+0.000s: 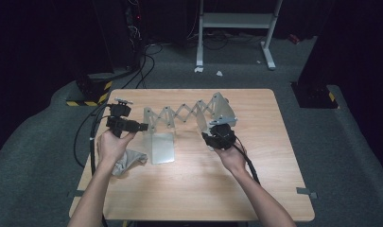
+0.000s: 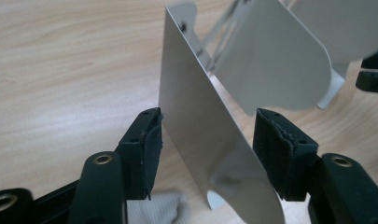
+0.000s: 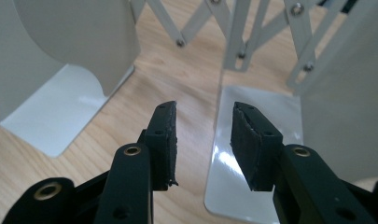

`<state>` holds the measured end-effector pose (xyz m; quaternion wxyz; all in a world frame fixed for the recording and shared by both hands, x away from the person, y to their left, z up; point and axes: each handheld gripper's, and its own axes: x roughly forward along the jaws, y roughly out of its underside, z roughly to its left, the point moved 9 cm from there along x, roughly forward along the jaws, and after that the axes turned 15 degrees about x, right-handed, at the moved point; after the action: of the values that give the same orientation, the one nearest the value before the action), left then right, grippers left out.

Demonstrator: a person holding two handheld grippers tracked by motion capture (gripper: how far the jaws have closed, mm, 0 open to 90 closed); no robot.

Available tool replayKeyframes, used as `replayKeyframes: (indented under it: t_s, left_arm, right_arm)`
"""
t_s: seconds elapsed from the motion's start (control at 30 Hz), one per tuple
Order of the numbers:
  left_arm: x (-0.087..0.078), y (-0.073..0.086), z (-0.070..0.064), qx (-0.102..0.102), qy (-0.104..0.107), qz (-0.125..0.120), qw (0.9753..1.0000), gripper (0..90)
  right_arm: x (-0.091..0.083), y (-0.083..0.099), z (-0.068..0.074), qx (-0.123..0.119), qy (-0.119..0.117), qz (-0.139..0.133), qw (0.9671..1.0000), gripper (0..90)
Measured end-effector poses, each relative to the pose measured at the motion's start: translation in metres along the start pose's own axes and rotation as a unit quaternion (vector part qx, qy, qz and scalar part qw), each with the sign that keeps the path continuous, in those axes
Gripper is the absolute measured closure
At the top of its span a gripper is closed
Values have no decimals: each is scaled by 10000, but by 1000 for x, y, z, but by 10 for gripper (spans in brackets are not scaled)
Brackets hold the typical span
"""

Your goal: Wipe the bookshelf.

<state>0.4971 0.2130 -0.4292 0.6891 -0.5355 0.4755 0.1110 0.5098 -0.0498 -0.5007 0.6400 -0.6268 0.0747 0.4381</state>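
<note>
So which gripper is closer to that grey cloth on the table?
Left. The left gripper hovers just above the grey cloth, which lies under the left hand. The right gripper is across the table, at the rack's far end.

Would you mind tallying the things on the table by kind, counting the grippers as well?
Expandable metal bookend rack: 1
Grey cloth: 1
Handheld grippers: 2, the left gripper and the right gripper
Total: 4
</note>
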Motion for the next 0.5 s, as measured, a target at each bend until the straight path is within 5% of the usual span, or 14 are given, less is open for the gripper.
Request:
replayKeyframes:
  t_s: [0.33,0.5]
  left_arm:
    - [24,-29,27,-148,-181,-12,9997,454]
    - [36,-30,27,-62,-162,167,9997,578]
  right_arm:
    - [15,-8,1,114,253,73,9996,687]
    - [14,-10,-3,118,368,5,9993,778]
